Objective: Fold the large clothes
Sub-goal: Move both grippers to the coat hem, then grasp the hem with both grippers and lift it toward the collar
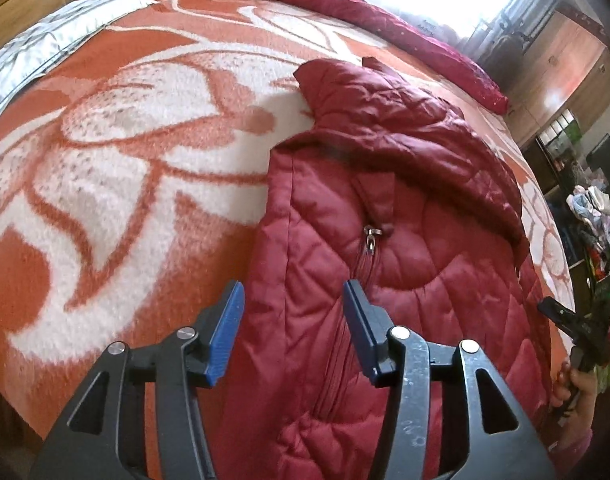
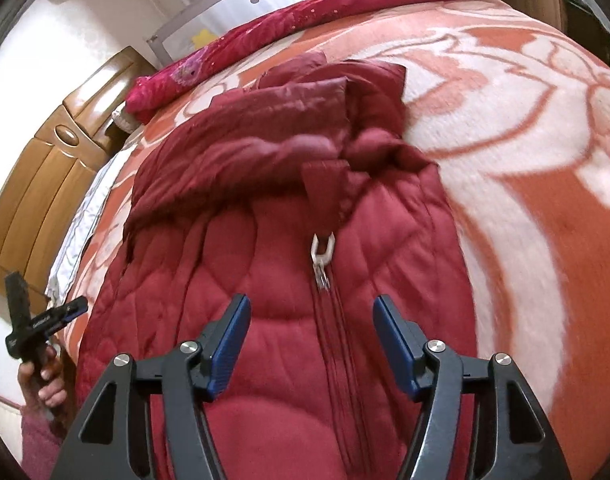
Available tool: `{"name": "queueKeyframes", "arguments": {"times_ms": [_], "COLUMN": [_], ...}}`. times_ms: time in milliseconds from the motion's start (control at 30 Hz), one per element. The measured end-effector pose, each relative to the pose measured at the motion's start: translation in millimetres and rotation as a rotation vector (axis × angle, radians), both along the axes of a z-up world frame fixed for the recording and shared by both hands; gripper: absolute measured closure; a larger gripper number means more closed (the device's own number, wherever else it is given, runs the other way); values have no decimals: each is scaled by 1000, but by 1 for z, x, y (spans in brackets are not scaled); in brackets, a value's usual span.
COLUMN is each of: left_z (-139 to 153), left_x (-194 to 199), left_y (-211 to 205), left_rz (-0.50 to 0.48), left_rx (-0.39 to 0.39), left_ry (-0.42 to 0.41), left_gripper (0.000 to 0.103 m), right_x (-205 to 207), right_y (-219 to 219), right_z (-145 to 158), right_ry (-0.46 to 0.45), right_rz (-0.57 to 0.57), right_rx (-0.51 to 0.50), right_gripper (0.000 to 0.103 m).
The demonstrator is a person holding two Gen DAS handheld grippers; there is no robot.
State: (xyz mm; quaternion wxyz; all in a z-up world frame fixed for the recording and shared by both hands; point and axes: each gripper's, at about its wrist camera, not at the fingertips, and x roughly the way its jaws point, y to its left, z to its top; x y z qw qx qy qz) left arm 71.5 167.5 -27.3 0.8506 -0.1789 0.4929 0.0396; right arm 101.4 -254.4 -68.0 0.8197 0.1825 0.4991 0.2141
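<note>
A dark red quilted jacket (image 1: 405, 220) (image 2: 265, 260) lies front up on a bed, zipped, with a silver zip pull (image 1: 369, 236) (image 2: 322, 248) at mid-chest. A sleeve is folded across its upper part. My left gripper (image 1: 293, 292) hovers open over the jacket's left edge, nothing between its blue pads. My right gripper (image 2: 311, 308) hovers open over the zip line below the pull, also empty. Each gripper shows small in the other's view, held in a hand: the right gripper (image 1: 565, 316) and the left gripper (image 2: 45, 320).
An orange-and-white floral blanket (image 1: 125, 140) (image 2: 525, 140) covers the bed. A crimson quilt (image 1: 385, 20) (image 2: 305, 8) lies bunched along the far side. Wooden cabinets (image 2: 45, 160) (image 1: 565, 60) stand beside the bed, and a heap of clothes (image 1: 601, 220) lies off its right side.
</note>
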Motion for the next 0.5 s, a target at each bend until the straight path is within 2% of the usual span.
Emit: {"name": "queueKeyframes", "arguments": {"times_ms": [100, 333, 500], "left_z": [-4, -12, -17], "left_x": [-6, -25, -37], "left_y": [0, 8, 13], "left_rz": [-18, -30, -33], "left_rx": [-8, -25, -45], "left_ry": [13, 41, 60], "left_gripper": [48, 48, 48], "right_x": [-15, -42, -57], "right_y": [-11, -36, -57], "right_z": [1, 2, -4], "right_ry": [0, -8, 11], "right_rz": [-10, -9, -54], "right_rx": [-5, -57, -71], "right_gripper": [36, 33, 30]}}
